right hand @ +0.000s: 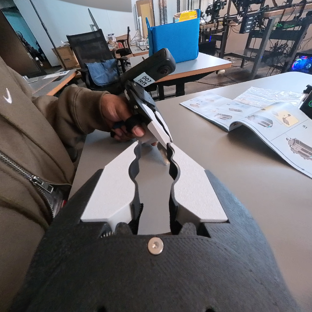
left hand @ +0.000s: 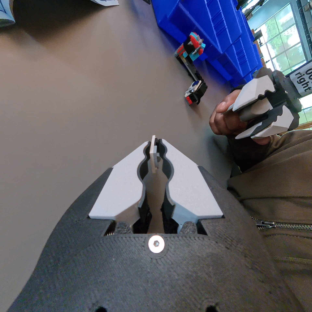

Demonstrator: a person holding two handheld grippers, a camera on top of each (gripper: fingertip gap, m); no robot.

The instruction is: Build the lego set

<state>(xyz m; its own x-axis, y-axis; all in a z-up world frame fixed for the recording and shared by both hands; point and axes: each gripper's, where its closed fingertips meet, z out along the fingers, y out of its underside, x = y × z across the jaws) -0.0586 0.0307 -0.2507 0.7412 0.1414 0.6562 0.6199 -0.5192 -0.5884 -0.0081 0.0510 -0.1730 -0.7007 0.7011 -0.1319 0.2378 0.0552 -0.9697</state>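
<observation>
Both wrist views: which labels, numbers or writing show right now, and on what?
White label on the left gripper: legible print, wording withheld.
White tag on the right gripper: cut off by the frame edge.
Open booklet: small step numbers, withheld.
Yellow box: too small to read.

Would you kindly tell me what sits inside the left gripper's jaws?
The left gripper pinches a thin, pale grey flat plastic piece edge-on; its flat faces are hidden by the fingers.
</observation>
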